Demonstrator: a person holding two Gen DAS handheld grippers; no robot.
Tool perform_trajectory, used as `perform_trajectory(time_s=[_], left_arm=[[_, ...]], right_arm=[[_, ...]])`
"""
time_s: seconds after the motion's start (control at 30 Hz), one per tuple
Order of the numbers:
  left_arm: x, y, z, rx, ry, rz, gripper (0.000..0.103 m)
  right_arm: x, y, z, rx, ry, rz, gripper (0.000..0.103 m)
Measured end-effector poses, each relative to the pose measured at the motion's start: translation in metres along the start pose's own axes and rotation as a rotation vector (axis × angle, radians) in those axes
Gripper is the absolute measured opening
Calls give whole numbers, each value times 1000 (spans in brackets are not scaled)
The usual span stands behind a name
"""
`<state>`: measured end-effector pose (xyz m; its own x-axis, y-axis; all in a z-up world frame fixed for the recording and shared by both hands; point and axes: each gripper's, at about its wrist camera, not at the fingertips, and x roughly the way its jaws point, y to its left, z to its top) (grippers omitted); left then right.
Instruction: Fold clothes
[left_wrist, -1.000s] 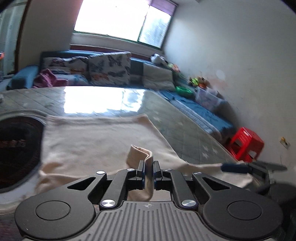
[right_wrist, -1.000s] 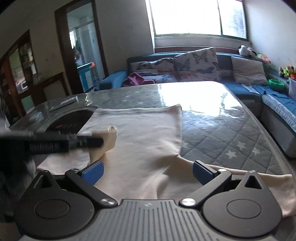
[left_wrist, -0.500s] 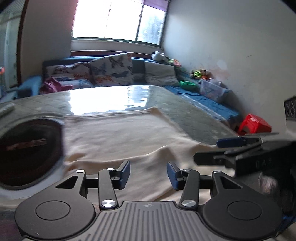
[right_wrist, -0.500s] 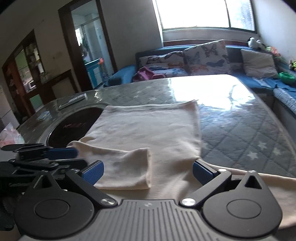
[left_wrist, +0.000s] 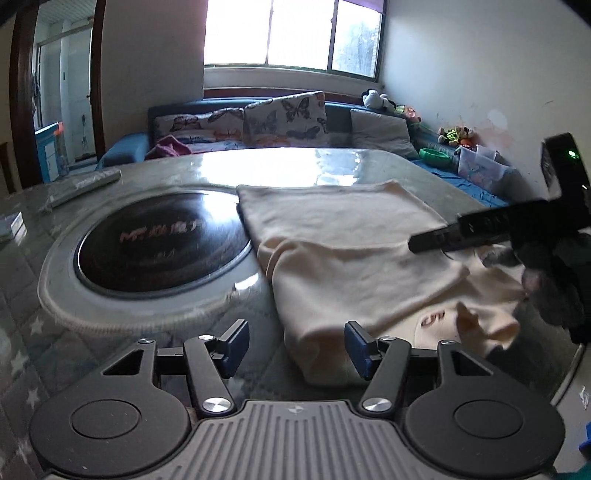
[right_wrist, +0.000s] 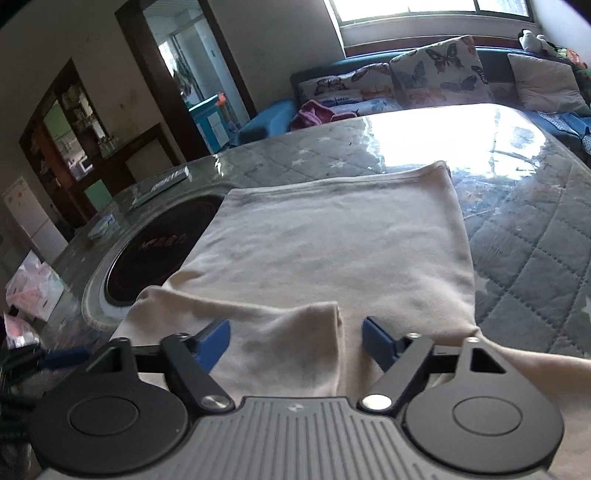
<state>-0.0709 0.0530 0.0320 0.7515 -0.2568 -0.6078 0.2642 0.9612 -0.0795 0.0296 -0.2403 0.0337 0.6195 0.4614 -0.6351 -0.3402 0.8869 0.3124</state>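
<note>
The cream shirt (right_wrist: 332, 251) lay on the tabletop (right_wrist: 535, 266), one sleeve (right_wrist: 280, 347) folded inward. Both the left gripper (left_wrist: 295, 347) and right gripper (right_wrist: 295, 341) were released, grasping nothing. A careless grab could drag the loose sleeve and undo the fold.

Pinkish lettering on black round cooktop (left_wrist: 159, 242) set into table, starts "M", rest blurred, partly Chinese chars, not legible; same print in right wrist view (right_wrist: 162, 242), unreadable. Small brownish mark on cream garment (left_wrist: 433, 318), looks like "CU", uncertain
</note>
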Motion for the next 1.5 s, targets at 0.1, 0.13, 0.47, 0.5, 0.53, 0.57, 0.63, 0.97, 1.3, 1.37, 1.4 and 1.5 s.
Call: perform_trajectory(time_s=[0.1, 0.13, 0.47, 0.5, 0.53, 0.57, 0.63, 0.97, 1.3, 1.37, 1.4, 1.5], left_arm=[[1, -3, -4, 13, 2, 2, 60], [2, -4, -5, 20, 2, 5, 59], [13, -6, -5, 37, -6, 17, 41], [13, -6, -6, 43, -6, 19, 35], [13, -7, -6, 48, -7, 20, 27], [14, -7, -7, 56, -6, 27, 24], [14, -8, -7, 71, -6, 41, 13], [-2, -14, -12, 146, -28, 56, 3], [-5, -5, -12, 188, 20, 0, 4], [-8, 0, -3, 174, 4, -5, 5], [-9, 2, 1, 167, -5, -8, 6], [-7, 6, 18, 123, -35, -18, 6]], right_arm=[[9, -4, 2, 15, 12, 12, 57], [12, -5, 3, 19, 15, 15, 53], [1, -5, 6, -4, -16, -16, 7], [-2, -4, 7, -10, -26, -17, 7], [-5, -1, 9, -18, -35, -19, 7], [-9, 1, 11, -27, -44, -22, 7], [-20, 8, 17, -55, -79, -31, 7], [-38, 12, 21, -68, -112, -143, 7], [-18, 4, 4, -97, -33, -216, 10], [-23, 8, 5, -109, -51, -207, 10], [-25, 11, 4, -116, -55, -197, 10], [-24, 18, 4, -141, -58, -163, 10]])
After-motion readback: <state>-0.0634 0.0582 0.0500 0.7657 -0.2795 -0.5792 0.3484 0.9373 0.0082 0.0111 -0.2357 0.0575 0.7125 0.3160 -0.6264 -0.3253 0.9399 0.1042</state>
